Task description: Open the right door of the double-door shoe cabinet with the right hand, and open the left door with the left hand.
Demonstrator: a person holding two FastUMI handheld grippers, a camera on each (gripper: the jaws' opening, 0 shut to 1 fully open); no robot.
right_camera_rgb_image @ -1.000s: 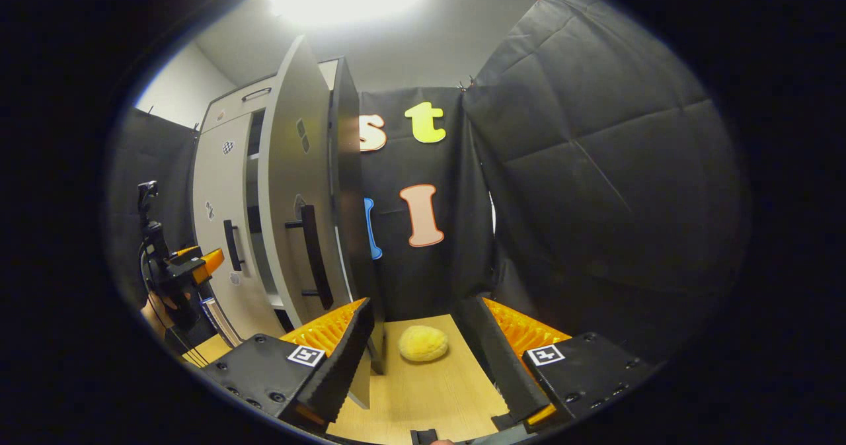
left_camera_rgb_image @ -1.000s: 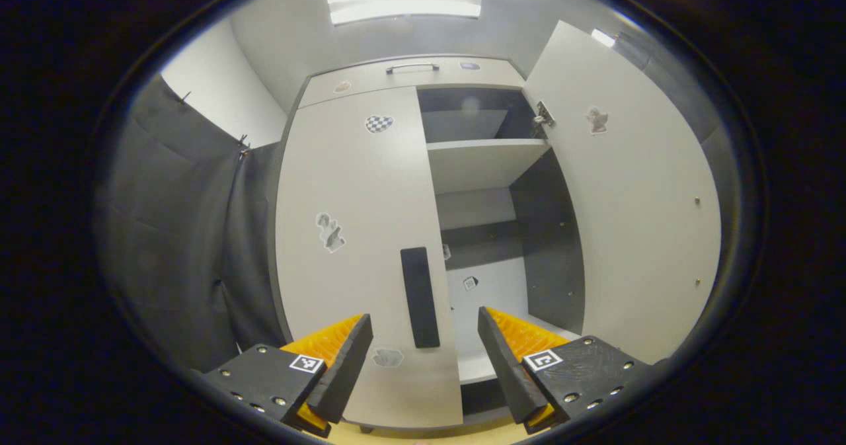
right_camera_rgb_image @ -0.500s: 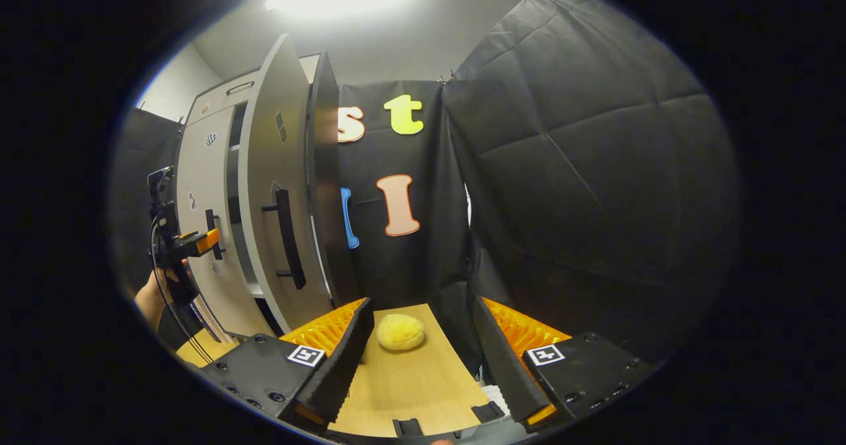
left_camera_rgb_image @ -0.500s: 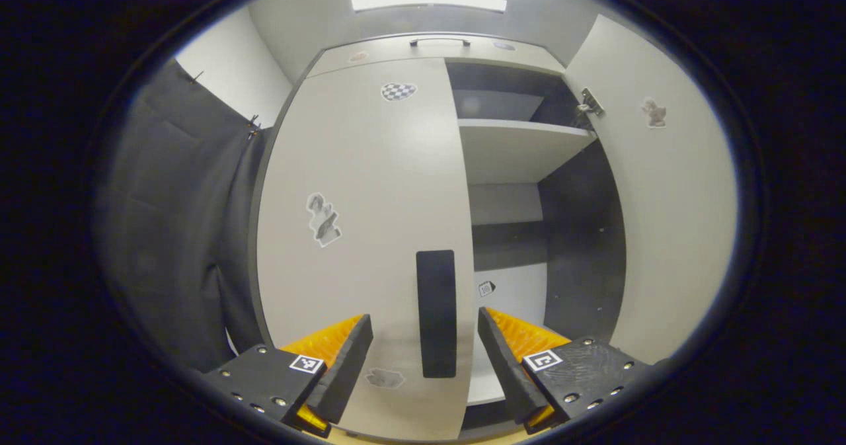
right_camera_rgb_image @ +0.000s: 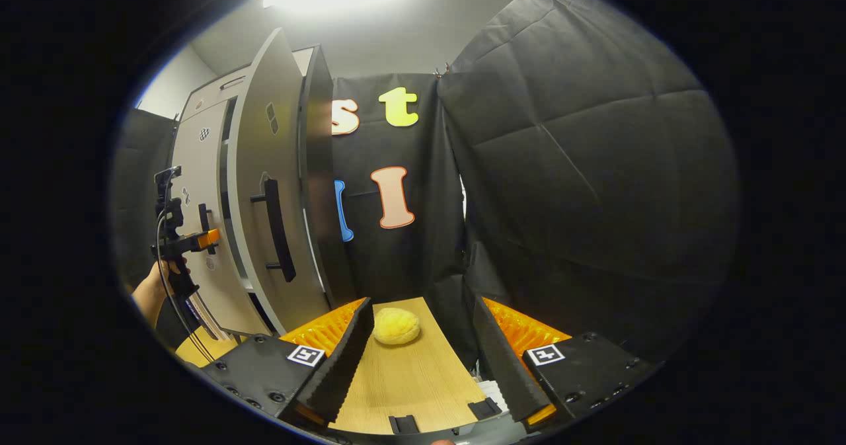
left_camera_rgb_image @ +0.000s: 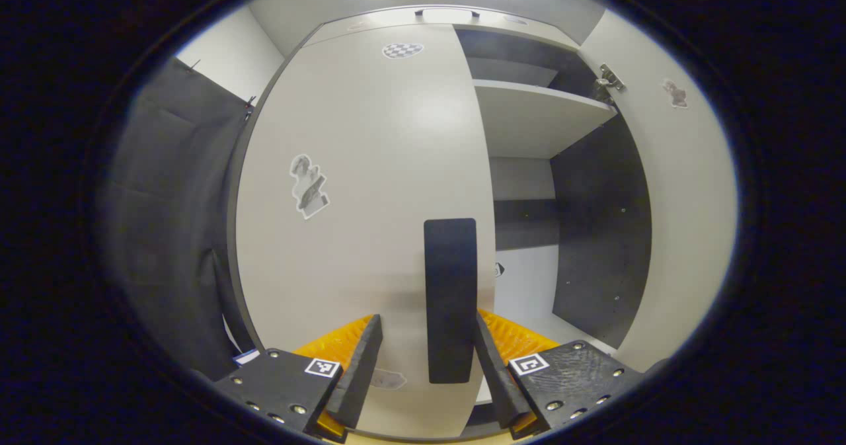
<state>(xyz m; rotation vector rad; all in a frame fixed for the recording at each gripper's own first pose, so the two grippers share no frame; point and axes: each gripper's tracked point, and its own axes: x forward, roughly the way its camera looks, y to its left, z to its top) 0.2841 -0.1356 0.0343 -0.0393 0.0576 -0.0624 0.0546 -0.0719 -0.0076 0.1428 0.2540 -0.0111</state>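
In the left gripper view, the left hand-held gripper (left_camera_rgb_image: 426,365) is standing open with its fingers straddling the dark vertical handle (left_camera_rgb_image: 450,299) of the closed left door (left_camera_rgb_image: 363,220); whether either finger is touching it is hard to make out, while the right door (left_camera_rgb_image: 681,220) is hanging swung open beside the bare shelves (left_camera_rgb_image: 535,111). In the right gripper view, the right hand-held gripper (right_camera_rgb_image: 423,359) is gaping wide and holding nothing above the wooden desk (right_camera_rgb_image: 410,379), where a yellow sponge (right_camera_rgb_image: 396,326) is lying, and the open right door with its black handle (right_camera_rgb_image: 276,230) is showing edge-on to the left, with the far hand-held gripper small and partly cut off near the left door.
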